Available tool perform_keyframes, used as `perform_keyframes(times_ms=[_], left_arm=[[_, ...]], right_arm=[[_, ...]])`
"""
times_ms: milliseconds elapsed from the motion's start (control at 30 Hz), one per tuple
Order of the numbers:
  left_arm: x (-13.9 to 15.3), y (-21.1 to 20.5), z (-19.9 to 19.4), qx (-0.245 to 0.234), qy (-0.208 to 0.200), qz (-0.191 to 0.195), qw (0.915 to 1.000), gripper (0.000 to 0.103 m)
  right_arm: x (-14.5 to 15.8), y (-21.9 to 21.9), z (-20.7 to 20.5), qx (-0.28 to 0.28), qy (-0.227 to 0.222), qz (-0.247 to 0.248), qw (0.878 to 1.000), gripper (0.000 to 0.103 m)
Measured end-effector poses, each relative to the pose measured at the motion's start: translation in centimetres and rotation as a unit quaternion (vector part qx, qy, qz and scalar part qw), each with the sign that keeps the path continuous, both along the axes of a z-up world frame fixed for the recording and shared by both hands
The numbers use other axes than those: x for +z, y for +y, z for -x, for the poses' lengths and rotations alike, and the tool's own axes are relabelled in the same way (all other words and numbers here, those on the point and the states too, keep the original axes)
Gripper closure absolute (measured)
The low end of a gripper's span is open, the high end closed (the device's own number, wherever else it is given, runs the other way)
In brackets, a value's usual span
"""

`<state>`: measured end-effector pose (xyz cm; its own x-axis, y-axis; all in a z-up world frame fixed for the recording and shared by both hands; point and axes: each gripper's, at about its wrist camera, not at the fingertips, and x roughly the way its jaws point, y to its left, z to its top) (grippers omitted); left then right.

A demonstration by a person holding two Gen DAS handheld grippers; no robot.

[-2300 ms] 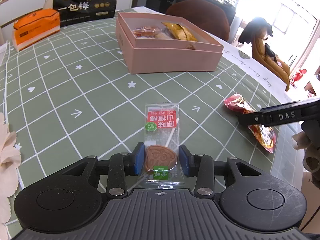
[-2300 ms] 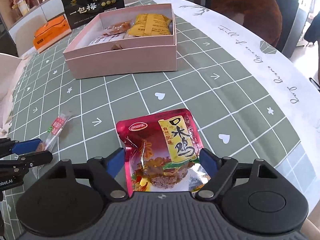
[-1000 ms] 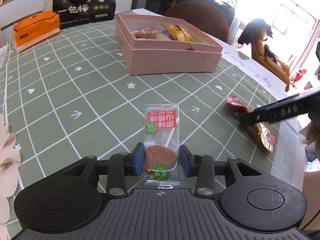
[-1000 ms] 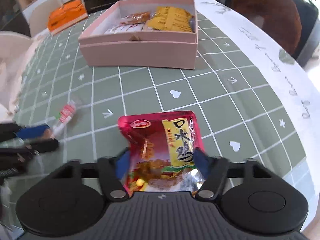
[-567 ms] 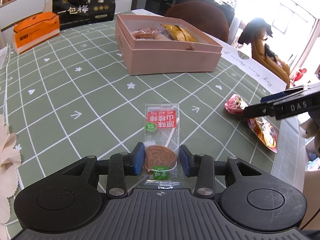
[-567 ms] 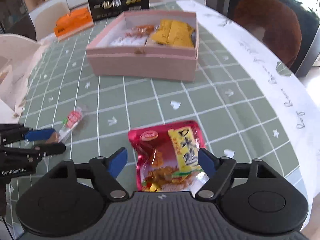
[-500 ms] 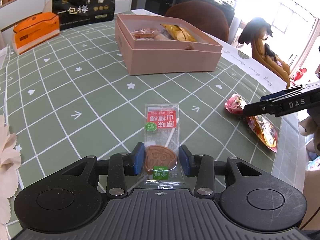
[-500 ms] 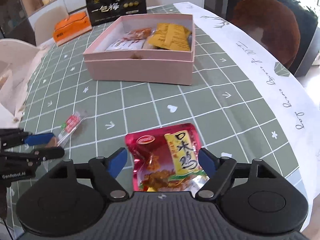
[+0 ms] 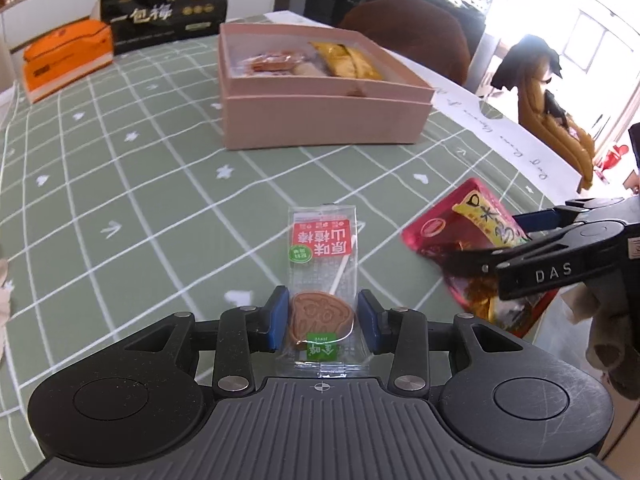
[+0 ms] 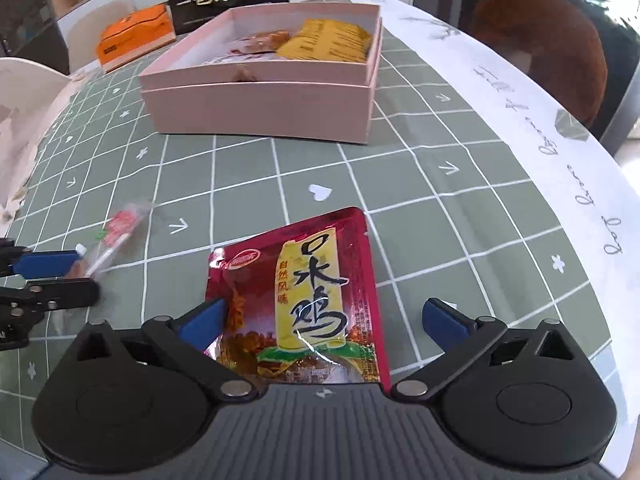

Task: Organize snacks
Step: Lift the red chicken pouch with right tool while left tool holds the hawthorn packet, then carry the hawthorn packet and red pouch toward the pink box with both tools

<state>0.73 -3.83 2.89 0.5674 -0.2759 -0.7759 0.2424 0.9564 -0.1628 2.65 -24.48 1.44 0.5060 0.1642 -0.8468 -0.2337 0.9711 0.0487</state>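
A clear lollipop packet (image 9: 322,280) with a red label and a brown disc sits between the blue pads of my left gripper (image 9: 323,320), which is shut on it. From the right wrist view the same packet (image 10: 120,228) sticks out of the left gripper (image 10: 86,274) at the far left. A red and yellow snack pouch (image 10: 312,288) lies flat on the green checked cloth between the jaws of my right gripper (image 10: 326,312). Those jaws are opening, and the right pad stands clear of the pouch. Beyond stands the open pink box (image 10: 260,108) with snacks inside.
An orange box (image 9: 66,60) and a black bag (image 9: 164,4) stand at the table's far side behind the pink box (image 9: 320,120). A brown chair (image 9: 408,28) is beyond the table. A white lettered band (image 10: 560,168) runs along the cloth's right edge.
My right gripper's jaws have spread wide and let go of the red pouch, which now lies on the cloth. My left gripper has shifted with the lollipop packet, nearer to the pouch.
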Motion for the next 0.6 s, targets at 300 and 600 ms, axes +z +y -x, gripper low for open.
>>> perform_keyframes(times_ms=[300, 600], left_arm=[[0.1, -0.6, -1.0, 0.015, 0.013, 0.007, 0.9998, 0.060], [0.0, -0.4, -1.4, 0.016, 0.017, 0.026, 0.9994, 0.060]], right_arm=[[0.0, 1.4, 0.3, 0.037, -0.011, -0.005, 0.999, 0.000], [0.8, 3.0, 0.3, 0.033, -0.016, 0.008, 0.999, 0.037]])
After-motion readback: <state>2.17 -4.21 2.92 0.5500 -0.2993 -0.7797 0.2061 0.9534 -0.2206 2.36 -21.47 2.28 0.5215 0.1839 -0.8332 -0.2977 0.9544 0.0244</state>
